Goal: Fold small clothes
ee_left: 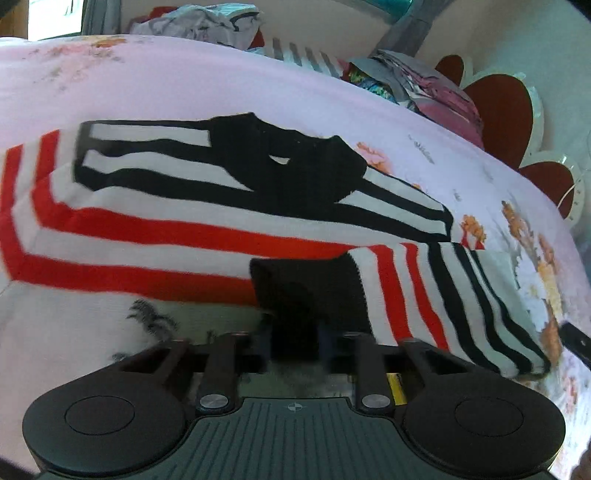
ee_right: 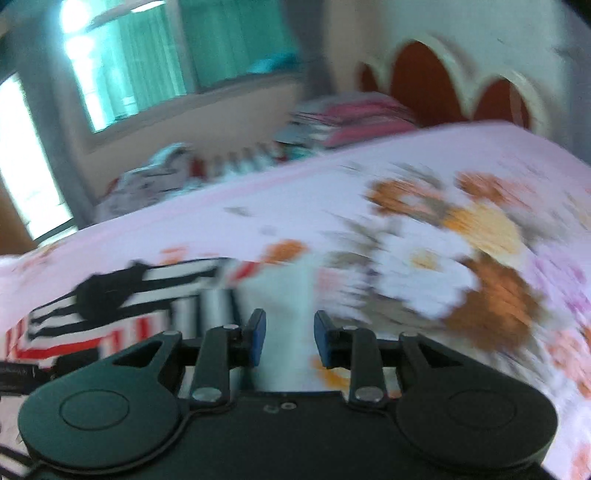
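A small striped sweater [ee_left: 155, 229], white with red and black stripes and a black collar, lies on the pink floral bed sheet [ee_left: 221, 85]. One sleeve [ee_left: 436, 295] is folded across its body, ending in a black cuff [ee_left: 306, 291]. My left gripper [ee_left: 293, 343] is shut on that cuff, low over the sweater. In the blurred right wrist view the sweater [ee_right: 110, 299] lies at the lower left. My right gripper [ee_right: 289, 338] is open and empty, over the bare sheet to the right of the sweater.
Piles of loose clothes [ee_left: 207, 22] lie beyond the bed's far edge, and more [ee_left: 424, 88] at the right. A red and white scalloped headboard [ee_left: 502, 110] stands to the right, also in the right wrist view [ee_right: 443, 85]. A window with green curtains [ee_right: 155, 62] is behind.
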### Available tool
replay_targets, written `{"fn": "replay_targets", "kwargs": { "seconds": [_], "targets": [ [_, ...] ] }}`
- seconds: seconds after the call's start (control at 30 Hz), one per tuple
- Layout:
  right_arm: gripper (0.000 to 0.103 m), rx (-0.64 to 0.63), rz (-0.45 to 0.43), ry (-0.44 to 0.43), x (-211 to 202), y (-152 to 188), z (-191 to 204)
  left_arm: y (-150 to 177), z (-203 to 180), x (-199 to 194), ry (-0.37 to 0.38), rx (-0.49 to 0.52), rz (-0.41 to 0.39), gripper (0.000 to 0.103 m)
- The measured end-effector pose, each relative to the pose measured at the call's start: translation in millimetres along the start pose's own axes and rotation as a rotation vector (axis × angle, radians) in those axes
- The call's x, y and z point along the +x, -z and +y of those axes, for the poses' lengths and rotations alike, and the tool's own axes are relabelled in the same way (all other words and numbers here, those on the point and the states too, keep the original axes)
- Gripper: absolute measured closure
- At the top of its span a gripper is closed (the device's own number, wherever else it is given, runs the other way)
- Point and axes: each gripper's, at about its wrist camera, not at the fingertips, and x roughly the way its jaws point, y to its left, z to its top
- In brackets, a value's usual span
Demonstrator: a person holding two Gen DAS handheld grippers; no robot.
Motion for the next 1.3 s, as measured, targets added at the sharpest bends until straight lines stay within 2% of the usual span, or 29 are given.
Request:
{"fn": "replay_targets", "kwargs": {
  "seconds": [0.03,0.07,0.17,0.3,0.37,0.47,0.6,0.67,0.7,0.77,0.8,0.87,0.9,0.97,1.0,1.03,1.07,1.13,1.17,1.23,1.27,1.3],
  "targets": [
    [0.074,0.022,0.008,0.008,1.5,1.5,-6.4,1.3,-4.0,1.3,-0.009,0.016,-0.008,0.095],
    [0.074,0.038,0.015,0.011,2.3,3.0,-11.5,0.4,-6.6,-0.8,-0.012,0.034,-0.024,0.097],
    [0.074,0.042,0.03,0.001,6.9,5.9,-18.0,-8.2,-10.9,-37.9,-0.028,0.1,-0.178,0.097],
    [0.074,0.026,0.041,-0.039,18.1,3.2,-4.5,-11.9,11.0,-71.8,-0.129,0.137,-0.278,0.097],
    [0.073,0.011,0.044,-0.062,22.1,1.6,4.1,-8.1,29.6,-72.8,-0.187,0.145,-0.268,0.097],
    [0.071,-0.01,0.058,-0.084,28.4,1.7,12.8,2.1,57.0,-60.8,-0.211,0.097,-0.214,0.097],
    [0.067,-0.023,0.077,-0.095,37.0,-0.6,16.9,16.8,57.5,-44.0,-0.232,0.104,-0.18,0.095],
    [0.061,-0.027,0.087,-0.112,44.4,-5.6,18.4,19.8,54.9,-43.4,-0.266,0.114,-0.182,0.06],
    [0.056,-0.025,0.086,-0.126,49.3,-9.7,19.8,19.0,56.5,-44.5,-0.277,0.109,-0.199,0.028],
    [0.049,-0.022,0.083,-0.162,63.3,-19.7,23.0,13.7,62.1,-46.0,-0.268,0.089,-0.24,0.025],
    [0.049,-0.021,0.09,-0.176,73.8,-24.7,25.5,10.7,69.7,-48.1,-0.249,0.075,-0.227,0.026],
    [0.049,-0.007,0.124,-0.211,100.4,-33.2,29.4,1.9,79.9,-41.1,-0.22,0.044,-0.209,0.038],
    [0.051,0.001,0.142,-0.221,112.5,-35.9,30.6,-1.2,84.1,-35.7,-0.215,0.035,-0.195,0.048],
    [0.053,0.041,0.189,-0.235,138.0,-39.3,31.3,-6.4,87.3,-27.1,-0.198,0.018,-0.188,0.057],
    [0.056,0.07,0.216,-0.251,149.0,-39.9,30.3,-8.2,87.3,-25.3,-0.172,0.021,-0.185,0.087],
    [0.08,0.094,0.237,-0.278,156.5,-39.3,29.4,-9.2,86.7,-23.7,-0.141,0.034,-0.18,0.097],
    [0.094,0.095,0.234,-0.3,158.3,-39.3,30.4,-8.7,84.8,-26.0,-0.134,0.041,-0.207,0.097],
    [0.094,-0.008,0.157,-0.273,142.3,-40.9,41.5,1.1,76.1,-40.9,-0.152,0.08,-0.319,0.097],
    [0.094,-0.059,0.123,-0.258,136.2,-38.4,46.2,6.0,73.1,-42.5,-0.192,0.101,-0.341,0.097],
    [0.092,-0.133,0.163,-0.186,145.3,-27.6,51.9,13.2,75.9,-29.4,-0.223,0.093,-0.29,0.097],
    [0.092,-0.123,0.157,-0.184,147.4,-24.5,49.6,15.9,78.8,-23.3,-0.225,0.078,-0.272,0.097],
    [0.092,-0.111,0.159,-0.178,146.8,-26.1,48.5,17.1,79.1,-22.9,-0.222,0.074,-0.287,0.096]
  ]
}}
